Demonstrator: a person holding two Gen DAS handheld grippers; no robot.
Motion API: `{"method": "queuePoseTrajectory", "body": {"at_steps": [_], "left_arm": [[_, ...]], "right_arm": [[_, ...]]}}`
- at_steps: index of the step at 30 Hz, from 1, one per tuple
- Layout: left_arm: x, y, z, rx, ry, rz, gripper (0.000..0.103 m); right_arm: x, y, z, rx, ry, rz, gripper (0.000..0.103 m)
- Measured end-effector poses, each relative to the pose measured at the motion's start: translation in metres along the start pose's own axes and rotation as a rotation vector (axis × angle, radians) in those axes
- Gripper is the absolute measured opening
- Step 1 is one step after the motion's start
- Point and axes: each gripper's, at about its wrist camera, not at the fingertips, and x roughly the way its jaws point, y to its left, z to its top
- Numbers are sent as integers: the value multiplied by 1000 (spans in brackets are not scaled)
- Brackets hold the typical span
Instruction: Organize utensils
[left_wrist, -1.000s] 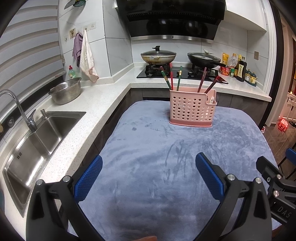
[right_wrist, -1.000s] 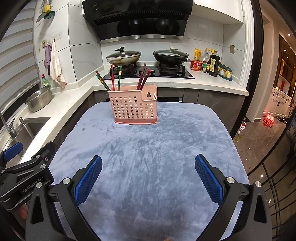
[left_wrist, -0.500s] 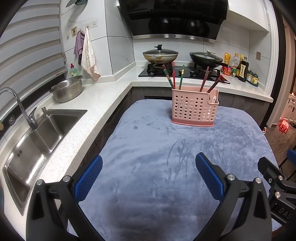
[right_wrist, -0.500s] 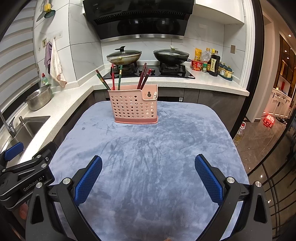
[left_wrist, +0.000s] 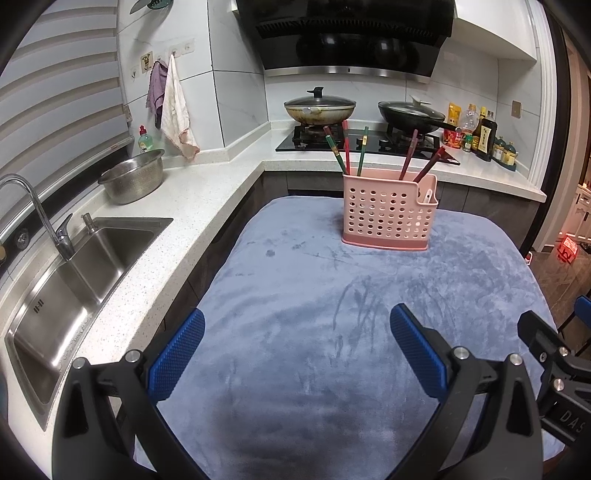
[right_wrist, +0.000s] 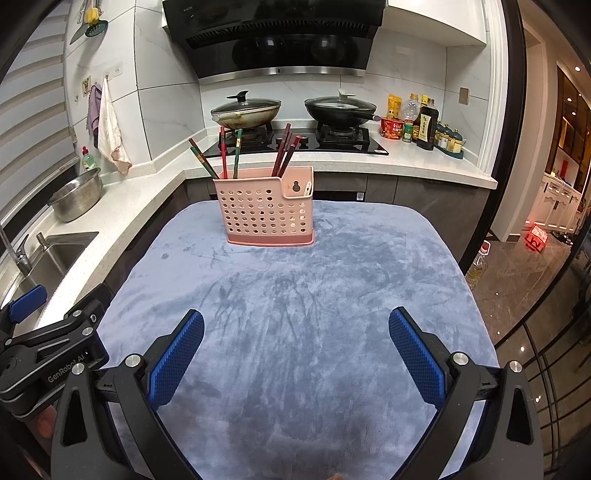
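A pink perforated utensil holder (left_wrist: 389, 214) stands upright at the far end of a blue-grey cloth (left_wrist: 332, 314); it also shows in the right wrist view (right_wrist: 267, 206). Several red and green chopsticks (left_wrist: 347, 151) stick up out of it, also seen in the right wrist view (right_wrist: 225, 157). My left gripper (left_wrist: 295, 343) is open and empty above the near part of the cloth. My right gripper (right_wrist: 295, 343) is open and empty, level with it on the right. Both are well short of the holder.
A steel sink (left_wrist: 74, 273) with a tap and a metal bowl (left_wrist: 133, 181) lie on the white counter to the left. A hob with two lidded pans (right_wrist: 245, 112) and bottles (right_wrist: 424, 123) stand behind the holder. The cloth's right edge drops to the floor (right_wrist: 517, 277).
Both grippers have risen and tilted slightly, so the holder sits a little lower in both views. Both stay open and empty.
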Motion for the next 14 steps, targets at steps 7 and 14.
{"method": "queuePoseTrajectory", "body": {"at_steps": [7, 14], "left_arm": [[4, -2, 0, 4, 2, -1, 96], [8, -3, -1, 4, -7, 13, 96]], "right_arm": [[0, -1, 0, 3, 0, 2, 97], [1, -3, -4, 13, -8, -9, 97]]}}
